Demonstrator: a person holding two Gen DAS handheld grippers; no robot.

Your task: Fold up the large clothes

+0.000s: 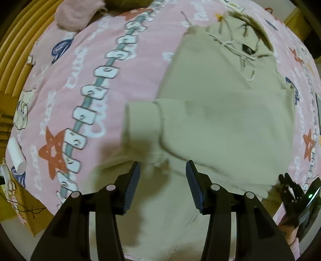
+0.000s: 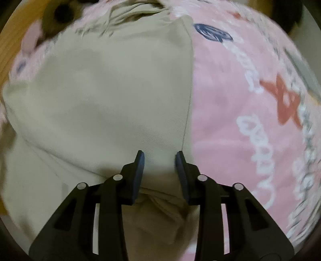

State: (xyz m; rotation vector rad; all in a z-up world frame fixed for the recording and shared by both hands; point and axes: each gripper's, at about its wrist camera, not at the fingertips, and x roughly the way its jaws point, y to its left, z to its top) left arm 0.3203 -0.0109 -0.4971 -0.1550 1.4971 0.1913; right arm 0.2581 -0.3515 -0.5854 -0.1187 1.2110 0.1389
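Both grippers, left (image 1: 163,168) and right (image 2: 159,158), gape over the soft beige fleece hoodie (image 1: 220,124) on pink printed bedding (image 1: 80,66).

The right hand-held gripper (image 2: 159,158), jaws parted, hovers over the beige hoodie (image 2: 104,96) on a pink blanket (image 2: 240,100).

Matt beige fleece hoodie (image 1: 220,120)

A bed is covered by a pink printed blanket (image 1: 124,66) with red stars, white lettering and a band of white blocks. A beige hoodie (image 1: 216,112) is spread flat on it, its hood toward one o'clock. At eleven o'clock what may be a pink fuzzy garment (image 1: 78,14) is seen.
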